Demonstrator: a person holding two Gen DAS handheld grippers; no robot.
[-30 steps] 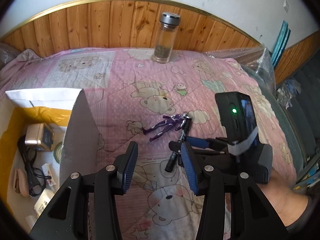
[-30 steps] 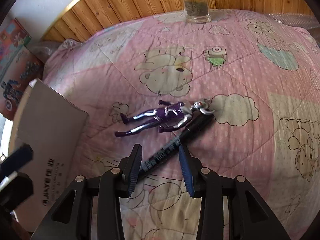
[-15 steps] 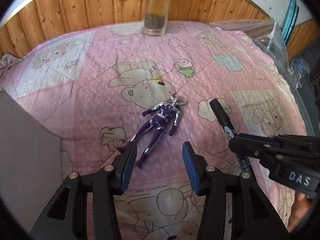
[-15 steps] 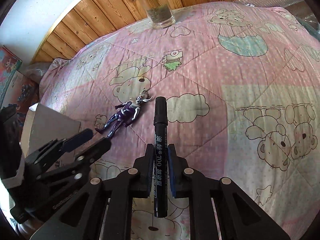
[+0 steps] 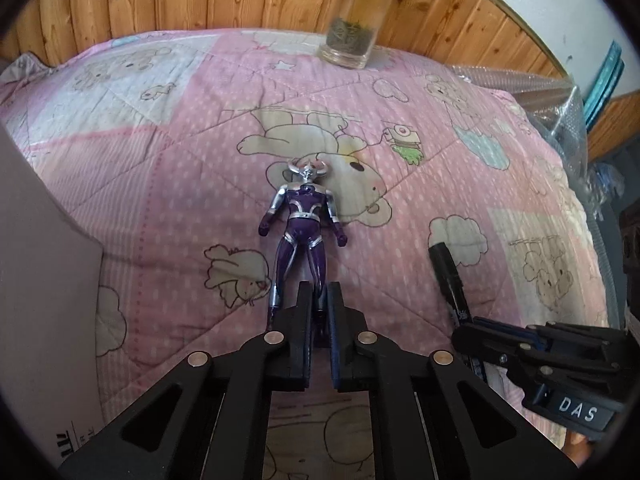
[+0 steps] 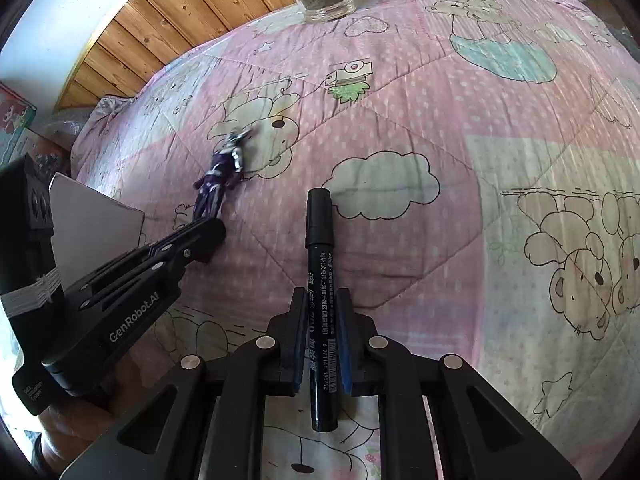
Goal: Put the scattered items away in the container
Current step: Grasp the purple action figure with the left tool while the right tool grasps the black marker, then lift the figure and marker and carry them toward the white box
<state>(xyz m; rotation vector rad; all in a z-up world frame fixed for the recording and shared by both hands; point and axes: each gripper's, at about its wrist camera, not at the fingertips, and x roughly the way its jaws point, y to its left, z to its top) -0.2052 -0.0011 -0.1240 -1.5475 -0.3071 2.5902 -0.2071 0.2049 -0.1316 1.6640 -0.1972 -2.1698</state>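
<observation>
A purple and silver toy figure [image 5: 301, 220] lies face up on the pink quilt. My left gripper [image 5: 319, 292] is shut on its legs; the same grip shows from the side in the right wrist view [image 6: 208, 236], with the figure [image 6: 222, 168] beyond it. My right gripper [image 6: 320, 300] is shut on a black marker pen [image 6: 319, 236] and holds it above the quilt, cap pointing forward. The marker [image 5: 448, 272] and right gripper also show at the right of the left wrist view. The grey box flap [image 5: 44, 272] of the container is at the left edge.
A glass jar [image 5: 354, 28] with dried leaves stands at the far edge of the bed against the wooden wall panel. Bubble wrap [image 5: 560, 92] lies at the right edge of the bed. The box flap also shows at the left in the right wrist view [image 6: 92, 224].
My left gripper moved in over the figure's legs and closed on them. My right gripper closed on the marker and lifted it off the quilt.
</observation>
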